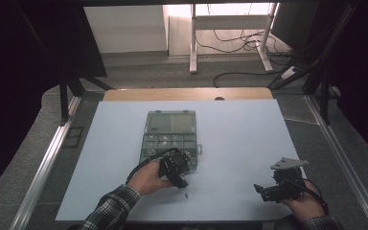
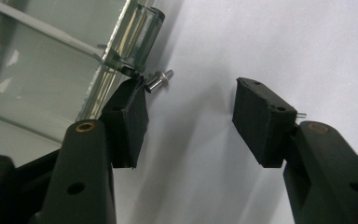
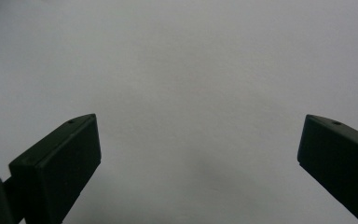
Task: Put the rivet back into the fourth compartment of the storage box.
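White tabletop [image 1: 230,143]: a clear compartment box [image 1: 168,136] is set at centre, lid open. A small metal screw [image 2: 160,79] lies just beside its corner, off the left gripper [image 2: 189,109], whose jaws are spread and empty, apparently for pickup. The right gripper [image 3: 200,154] is parked apart, spread wide.

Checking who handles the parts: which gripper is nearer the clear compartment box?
Left. The left gripper sits at the near edge of the compartment box, jaws open on the white sheet. The right gripper rests far off toward the table's right side.
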Tool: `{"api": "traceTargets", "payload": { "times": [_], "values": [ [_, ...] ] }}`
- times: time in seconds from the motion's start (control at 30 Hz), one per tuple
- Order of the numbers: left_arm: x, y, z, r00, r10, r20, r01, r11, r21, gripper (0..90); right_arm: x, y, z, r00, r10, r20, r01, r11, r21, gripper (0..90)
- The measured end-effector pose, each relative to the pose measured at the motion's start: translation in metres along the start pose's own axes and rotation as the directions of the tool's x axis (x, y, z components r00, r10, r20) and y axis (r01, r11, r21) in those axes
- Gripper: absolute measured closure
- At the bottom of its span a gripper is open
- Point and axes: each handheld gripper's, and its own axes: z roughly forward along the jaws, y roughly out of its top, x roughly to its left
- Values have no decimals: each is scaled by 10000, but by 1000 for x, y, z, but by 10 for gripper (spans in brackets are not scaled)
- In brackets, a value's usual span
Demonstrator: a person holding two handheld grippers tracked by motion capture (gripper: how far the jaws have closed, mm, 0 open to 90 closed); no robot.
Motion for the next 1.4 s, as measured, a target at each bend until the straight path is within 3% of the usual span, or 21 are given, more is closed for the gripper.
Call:
{"api": "traceTargets", "payload": {
  "times": [0.17, 0.2, 0.43, 0.63, 0.77, 0.9, 1.0, 1.17, 1.4],
  "values": [
    [-3, 1, 0, 9993, 186, 312, -186, 9998, -10, 450, 0, 0, 0, 10000, -10, -3, 10, 10000, 5, 0],
    [-4, 1, -1, 9992, 330, 237, -333, 9994, 87, 459, 0, 0, 0, 10000, -11, -5, 11, 10000, 3, 0],
    [-4, 3, 0, 9994, 327, -127, -325, 9994, 155, 541, 0, 0, 0, 10000, -25, -9, 25, 10000, 9, 0],
    [-7, 8, 1, 9970, 437, -636, -420, 9987, 283, 691, 0, 0, 0, 10000, -42, -33, 42, 10000, 59, 0],
    [-12, 10, 1, 9949, 707, -725, -678, 9968, 428, 802, 0, 0, 0, 10000, -45, -37, 46, 10000, 67, 0],
    [-14, 12, 1, 9941, 685, -842, -642, 9965, 532, 819, 0, 0, 0, 10000, -40, -35, 41, 10000, 67, 0],
    [-13, 11, 1, 9952, 610, -769, -574, 9972, 480, 822, 0, 0, 0, 10000, -66, -38, 67, 10000, 71, 0],
    [-7, 7, -1, 9996, 232, -176, -230, 9997, 83, 822, 0, 0, 0, 10000, -42, -44, 42, 10000, 57, 0],
    [-4, 0, -14, 10000, 16, -16, -17, 9986, -536, 822, 0, 0, 0, 10000, -30, -28, 30, 10000, 28, 0]
  ]
}}
